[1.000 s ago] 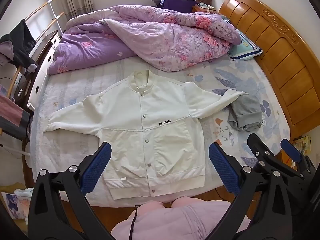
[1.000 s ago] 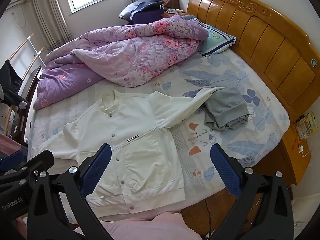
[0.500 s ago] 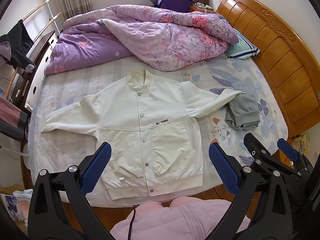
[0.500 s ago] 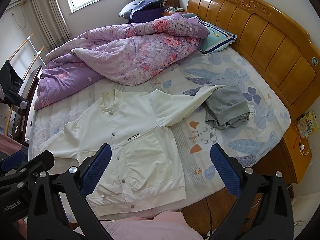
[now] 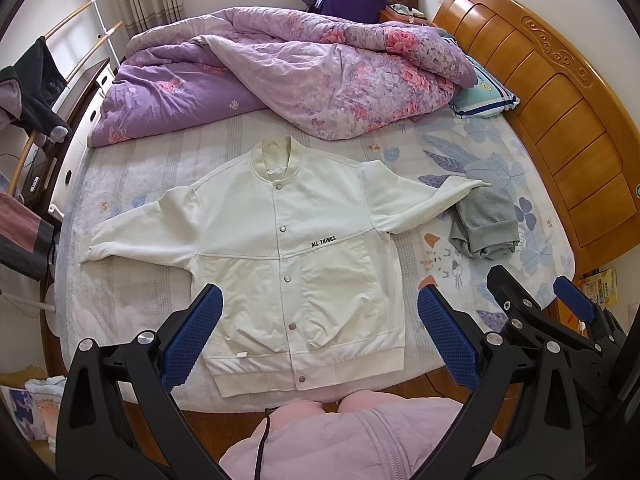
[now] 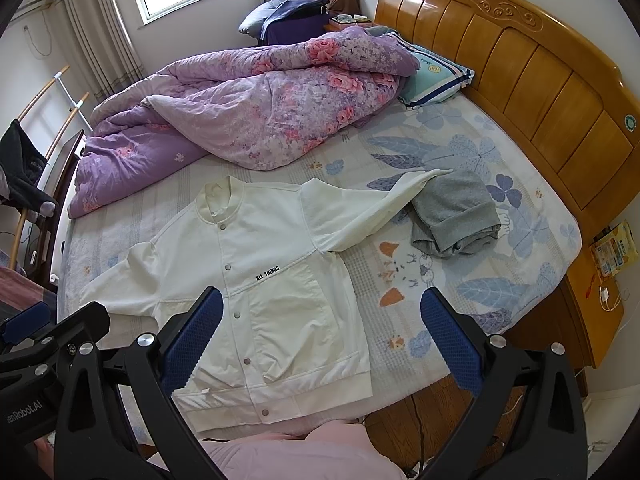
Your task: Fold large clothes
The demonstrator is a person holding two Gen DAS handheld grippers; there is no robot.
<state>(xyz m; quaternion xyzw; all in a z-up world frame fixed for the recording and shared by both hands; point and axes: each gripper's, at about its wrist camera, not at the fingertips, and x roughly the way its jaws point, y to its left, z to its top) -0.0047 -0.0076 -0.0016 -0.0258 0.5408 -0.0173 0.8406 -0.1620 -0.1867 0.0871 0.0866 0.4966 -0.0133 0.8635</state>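
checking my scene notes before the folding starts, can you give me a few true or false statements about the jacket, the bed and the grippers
1. The white jacket lies spread flat, front side up. True.
2. The left gripper is clamped on the jacket hem. False: it is open, holding nothing.
3. One sleeve cuff rests on the folded grey garment. True.
4. The purple quilt covers the jacket collar. False: it is bunched beyond the collar, apart from it.
5. The right gripper is open. True.
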